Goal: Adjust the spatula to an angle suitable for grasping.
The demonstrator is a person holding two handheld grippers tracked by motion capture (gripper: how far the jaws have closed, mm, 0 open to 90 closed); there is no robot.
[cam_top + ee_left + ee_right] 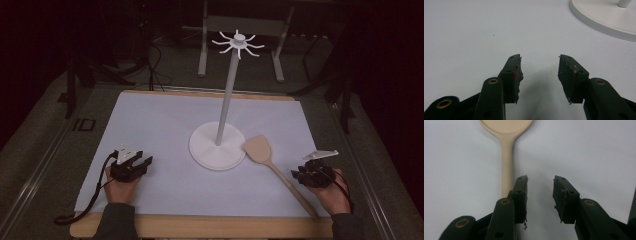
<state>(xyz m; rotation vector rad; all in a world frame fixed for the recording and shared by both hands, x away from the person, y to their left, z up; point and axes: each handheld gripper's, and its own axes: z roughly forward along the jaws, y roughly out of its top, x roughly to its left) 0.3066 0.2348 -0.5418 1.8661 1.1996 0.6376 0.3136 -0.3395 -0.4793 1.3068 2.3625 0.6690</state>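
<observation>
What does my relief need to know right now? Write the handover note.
Left gripper: open, holding nothing, resting on the white mat left of the white hook stand.
Right gripper: open, holding nothing, beside the wooden spatula, whose handle runs past one jaw's outer side.
Done: nothing; the spatula lies flat beside the stand's base.
Left: probably grasp the spatula and hang it on the stand's hooks.

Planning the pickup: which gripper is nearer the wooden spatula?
Right. The right gripper sits open just beside the wooden spatula handle; the left gripper rests open across the white stand base.
</observation>
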